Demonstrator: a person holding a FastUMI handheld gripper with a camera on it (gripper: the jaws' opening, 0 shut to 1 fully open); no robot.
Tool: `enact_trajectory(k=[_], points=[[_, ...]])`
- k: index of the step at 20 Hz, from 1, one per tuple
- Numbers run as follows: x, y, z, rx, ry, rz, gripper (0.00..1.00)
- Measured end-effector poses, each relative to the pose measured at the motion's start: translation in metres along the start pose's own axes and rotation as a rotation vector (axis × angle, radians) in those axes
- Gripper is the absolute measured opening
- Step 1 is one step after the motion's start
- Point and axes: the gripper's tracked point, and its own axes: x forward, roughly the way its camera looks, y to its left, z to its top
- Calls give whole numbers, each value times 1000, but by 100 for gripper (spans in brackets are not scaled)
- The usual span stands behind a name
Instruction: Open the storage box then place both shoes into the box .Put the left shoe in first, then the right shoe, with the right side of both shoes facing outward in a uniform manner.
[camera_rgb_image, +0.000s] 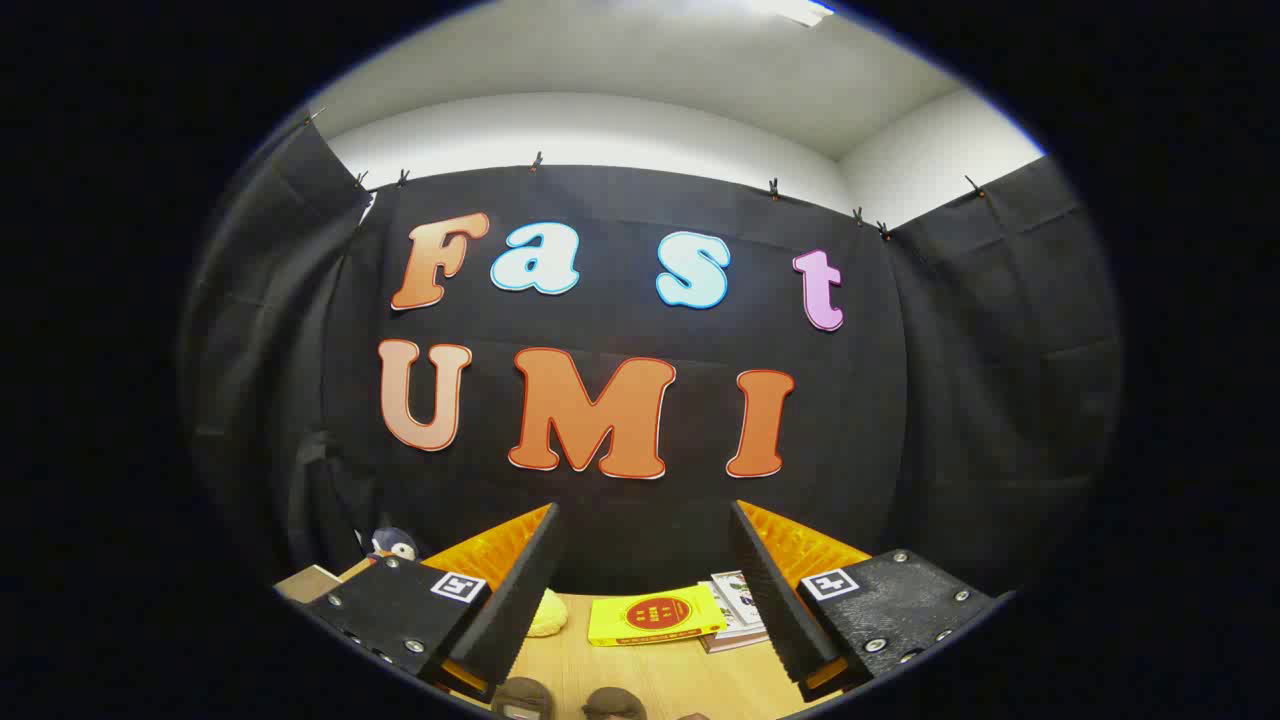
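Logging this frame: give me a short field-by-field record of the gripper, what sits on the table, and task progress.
gripper: open, fingers wide apart, nothing between them
table: light wood, below the fingers
yellow book: flat on the table, beyond the fingers
stacked books: beside the yellow book
pale yellow object: by one finger, unclear
plush toy: at the table's far corner
dark rounded items: nearest, too cropped to identify
task progress: nothing held

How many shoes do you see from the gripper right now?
2, both cut off low between the open fingers: one shoe nearer the left finger, the other shoe beside it. Only their tops show on the wooden table.
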Motion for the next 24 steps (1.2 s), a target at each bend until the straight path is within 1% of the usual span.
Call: enact_trajectory(k=[7, 14, 18, 22, 24], points=[[4, 9, -10, 30, 27, 62, 99], [3, 30, -29, 20, 55, 106, 99], [2, 38, -26, 17, 43, 127, 99], [-3, 48, -16, 17, -12, 178, 99], [-6, 59, -21, 29, -5, 219, 98]])
